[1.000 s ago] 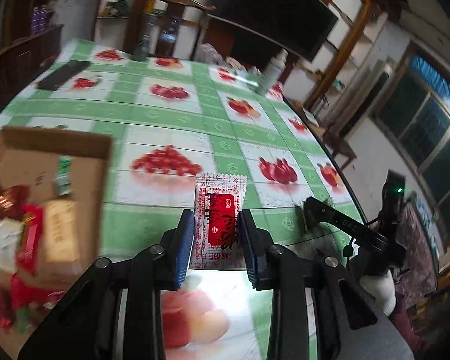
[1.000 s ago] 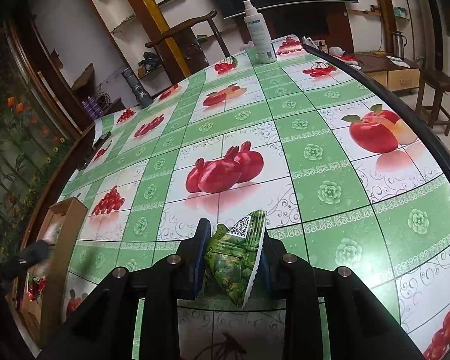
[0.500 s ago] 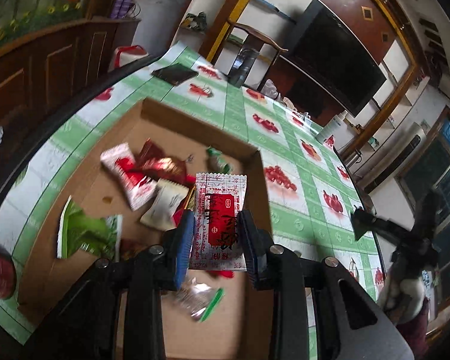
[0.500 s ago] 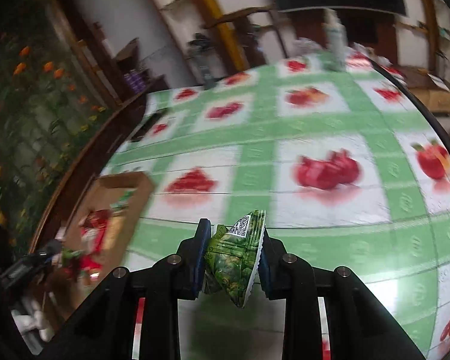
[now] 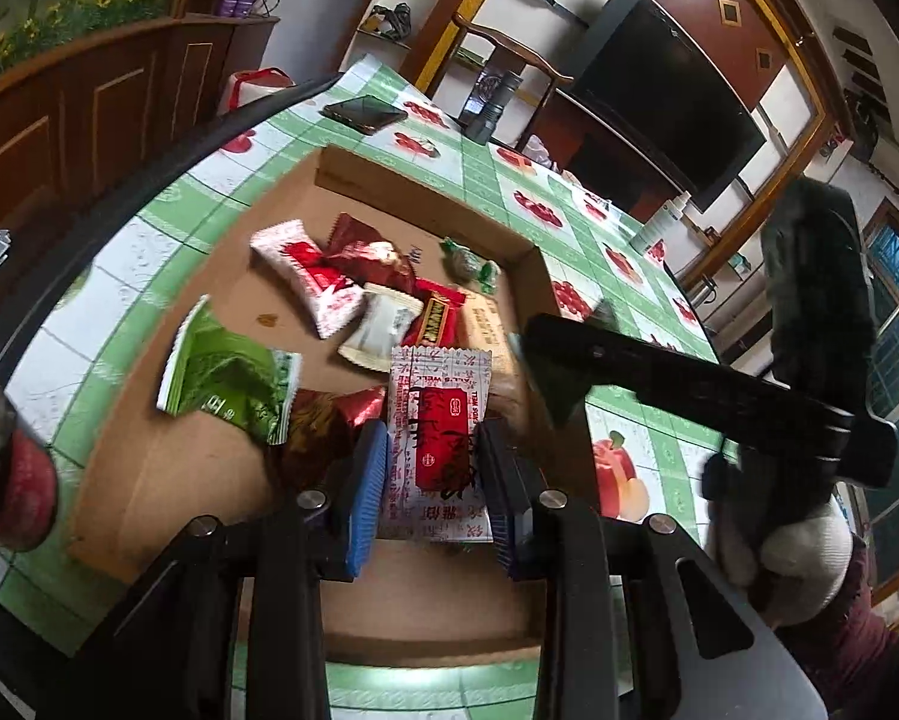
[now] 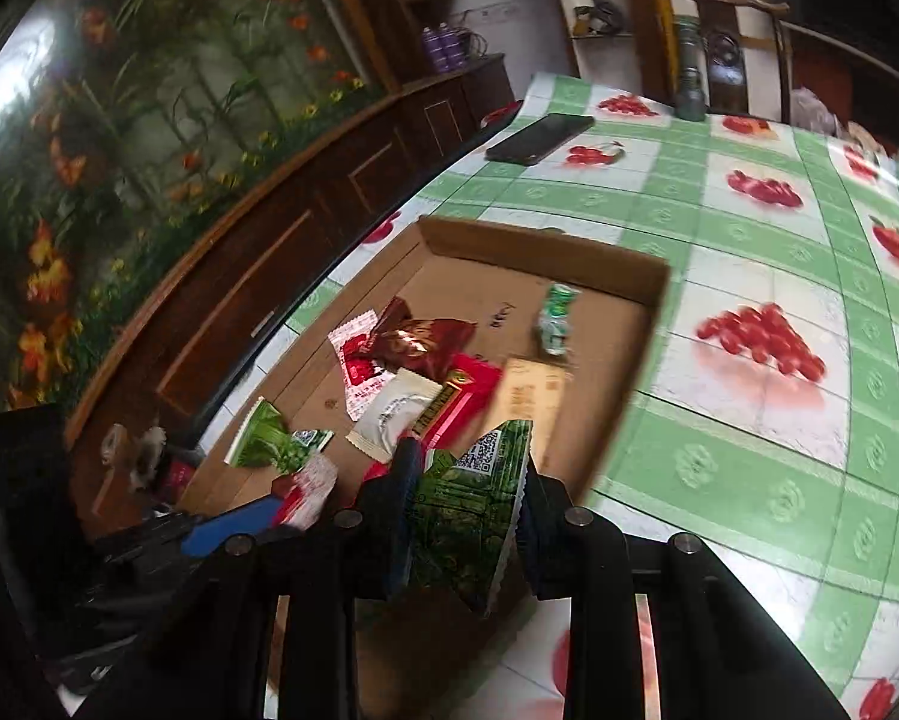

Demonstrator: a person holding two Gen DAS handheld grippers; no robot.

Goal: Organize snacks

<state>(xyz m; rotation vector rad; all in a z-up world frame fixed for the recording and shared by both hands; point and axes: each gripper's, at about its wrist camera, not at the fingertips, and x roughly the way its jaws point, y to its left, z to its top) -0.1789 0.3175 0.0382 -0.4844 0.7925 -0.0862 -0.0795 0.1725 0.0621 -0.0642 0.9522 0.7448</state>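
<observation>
Snacks sit loose in shallow cardboard box [image 5: 353, 186] on the green fruit-print tablecloth [image 6: 749, 432]: green packet [image 5: 227, 378], white packet [image 5: 383, 327], red wrappers, small green candy [image 5: 467, 261]. Left gripper [image 5: 434, 468] is clamped on a white/red sachet [image 5: 437, 420], held over box interior near its front. Right gripper [image 6: 464, 501] is clenched on a green pouch w/ QR code [image 6: 467, 510], above box's near-right corner; phone [image 6: 539, 138] lies far back on the cloth.

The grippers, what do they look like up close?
Both are black, angular frames with round silver bolt heads. The left gripper has ribbed blue pads inside its fingers. The right gripper has dark pads. A white knitted glove shows behind.
</observation>
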